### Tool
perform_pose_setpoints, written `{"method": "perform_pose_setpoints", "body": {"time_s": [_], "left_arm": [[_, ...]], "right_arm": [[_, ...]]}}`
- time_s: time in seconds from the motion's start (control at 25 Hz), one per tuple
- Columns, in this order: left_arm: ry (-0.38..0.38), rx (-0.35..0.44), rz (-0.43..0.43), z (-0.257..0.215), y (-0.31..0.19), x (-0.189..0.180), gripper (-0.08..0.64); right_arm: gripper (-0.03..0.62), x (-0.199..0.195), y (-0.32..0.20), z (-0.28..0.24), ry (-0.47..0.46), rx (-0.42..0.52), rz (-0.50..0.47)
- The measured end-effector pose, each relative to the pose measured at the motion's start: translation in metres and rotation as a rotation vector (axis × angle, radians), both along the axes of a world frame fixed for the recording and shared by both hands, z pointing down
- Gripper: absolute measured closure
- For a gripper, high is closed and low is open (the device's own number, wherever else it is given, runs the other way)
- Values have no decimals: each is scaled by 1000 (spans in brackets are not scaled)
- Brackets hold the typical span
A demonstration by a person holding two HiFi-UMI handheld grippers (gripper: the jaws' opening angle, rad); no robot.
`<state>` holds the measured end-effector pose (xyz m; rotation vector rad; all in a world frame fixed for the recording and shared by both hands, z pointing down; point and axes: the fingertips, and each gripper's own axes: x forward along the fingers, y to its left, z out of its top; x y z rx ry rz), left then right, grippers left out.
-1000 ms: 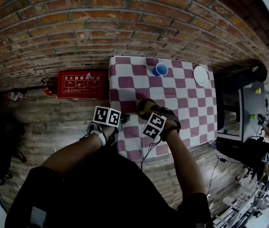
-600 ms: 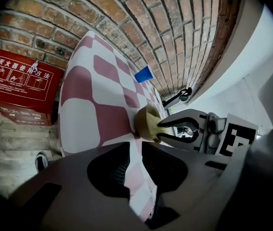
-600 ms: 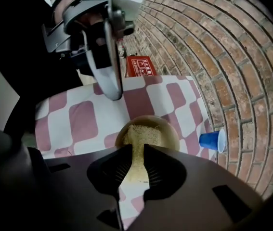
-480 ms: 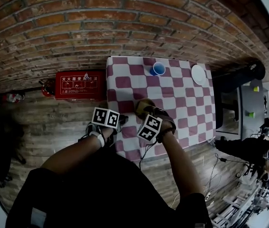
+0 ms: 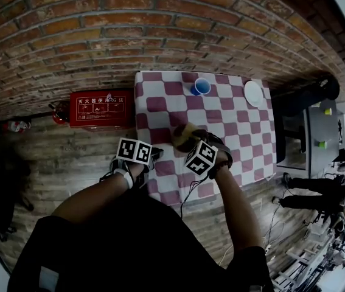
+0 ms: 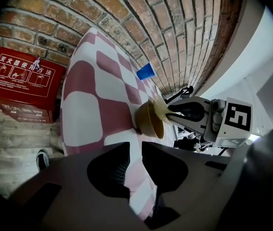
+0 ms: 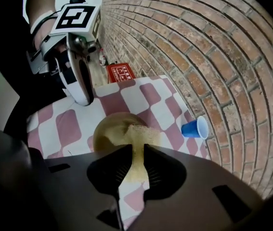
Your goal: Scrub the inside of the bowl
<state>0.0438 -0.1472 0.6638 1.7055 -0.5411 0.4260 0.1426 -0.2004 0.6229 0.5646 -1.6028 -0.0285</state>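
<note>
"Anything here you can actually read?"
"Just the red box (image 5: 98,108). White Chinese characters run along its top: 灭火器使用方法."
"And under them?"
"A row of small white pictograms with captions, too small to read."

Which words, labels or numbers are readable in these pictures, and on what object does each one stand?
"灭火器使用方法": white print on the red box.
Smaller marks below it: too small to read.
Marker cubes: square patterns only, no words.

Soft, even light on the checked table (image 5: 160,105). Around it the brick wall (image 5: 160,35) bends; corners go black.
</note>
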Motion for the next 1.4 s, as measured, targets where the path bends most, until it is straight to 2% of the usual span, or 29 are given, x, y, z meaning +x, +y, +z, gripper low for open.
{"method": "perform_pose_setpoints", "body": {"time_s": [0.16,0.36,0.48,0.56,0.68,0.96,1.16,1.28,1.4], "left_arm": [[-1,-9,-19,2,-1,-5,472],[-1,-12,-14,3,1,-4,472],[1,-12,-6,4,4,-2,472],[0,-12,-1,3,6,-1,472],[-6,-19,-4,2,7,-4,472],[7,-34,0,-5,14,-8,472],[49,-38,-67,-19,11,-28,472],[49,6,-93,-38,5,-39,472],[52,98,-54,-70,2,-38,472]], "right_arm": [[505,10,17,1,38,-23,-36],[505,-11,39,5,31,-23,-130],[505,-30,37,8,-14,-2,-119],[505,-36,29,7,-47,22,-78],[505,-31,11,2,-105,54,38],[505,20,-1,-15,-311,108,433],[505,55,22,-35,-500,147,683],[505,56,38,-56,-610,196,755],[505,49,60,-71,-747,214,854]]}}
